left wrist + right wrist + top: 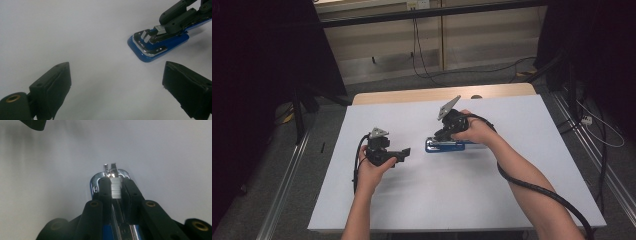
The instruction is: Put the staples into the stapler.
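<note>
— Where the white table point(452, 200) meets the lens, what sits at its centre?

— A blue stapler point(445, 146), lying flat just right of the middle, its chrome nose point(147, 48) pointing toward the person's left. In the left gripper view the top is lifted away, and a block of staples point(160, 29) shows above the blue base.

— And what has hold of it?

— The right gripper point(443, 136), tilted down from the person's right hand point(476, 131). In the right gripper view its two black jaws are drawn close together, one on either side of a row of silver staples point(116, 188) in the stapler's channel, pinching it.

— The other tool?

— The left gripper point(404, 153), held in the left hand point(373, 169), hovers just beside the stapler on the bare table. Its jaws stand wide apart with nothing between them.

— Beyond the table?

— Grey floor point(327, 130), cables point(422, 60) and a pale wall panel point(382, 45).
</note>
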Demonstrator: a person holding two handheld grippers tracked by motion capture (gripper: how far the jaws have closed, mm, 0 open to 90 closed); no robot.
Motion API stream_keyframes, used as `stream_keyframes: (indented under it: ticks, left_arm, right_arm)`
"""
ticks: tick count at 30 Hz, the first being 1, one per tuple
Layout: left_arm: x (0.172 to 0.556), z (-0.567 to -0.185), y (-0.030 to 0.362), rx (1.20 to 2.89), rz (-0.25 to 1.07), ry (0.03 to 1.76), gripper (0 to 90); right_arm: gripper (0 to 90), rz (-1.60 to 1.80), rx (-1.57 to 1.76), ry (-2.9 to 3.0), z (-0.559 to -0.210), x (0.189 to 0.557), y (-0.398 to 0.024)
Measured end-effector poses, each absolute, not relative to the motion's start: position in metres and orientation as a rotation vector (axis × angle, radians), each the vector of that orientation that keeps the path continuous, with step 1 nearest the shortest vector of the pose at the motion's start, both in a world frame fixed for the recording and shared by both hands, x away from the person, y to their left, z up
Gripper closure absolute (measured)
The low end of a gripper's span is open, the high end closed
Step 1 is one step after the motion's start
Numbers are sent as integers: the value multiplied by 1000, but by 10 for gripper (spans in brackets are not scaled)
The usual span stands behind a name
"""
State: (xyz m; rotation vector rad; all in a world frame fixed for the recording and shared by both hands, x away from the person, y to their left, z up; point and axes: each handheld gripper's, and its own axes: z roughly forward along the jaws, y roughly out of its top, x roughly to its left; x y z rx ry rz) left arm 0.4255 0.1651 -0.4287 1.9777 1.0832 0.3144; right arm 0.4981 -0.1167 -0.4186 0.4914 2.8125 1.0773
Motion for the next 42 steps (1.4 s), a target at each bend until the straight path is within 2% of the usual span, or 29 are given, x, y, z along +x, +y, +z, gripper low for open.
stream_keyframes:
  ticks: [42]
  left_arm:
    - [426,-429,167,1980,312,1089,86]
  right_arm:
    - [790,1076,405,2837,-421,503,-111]
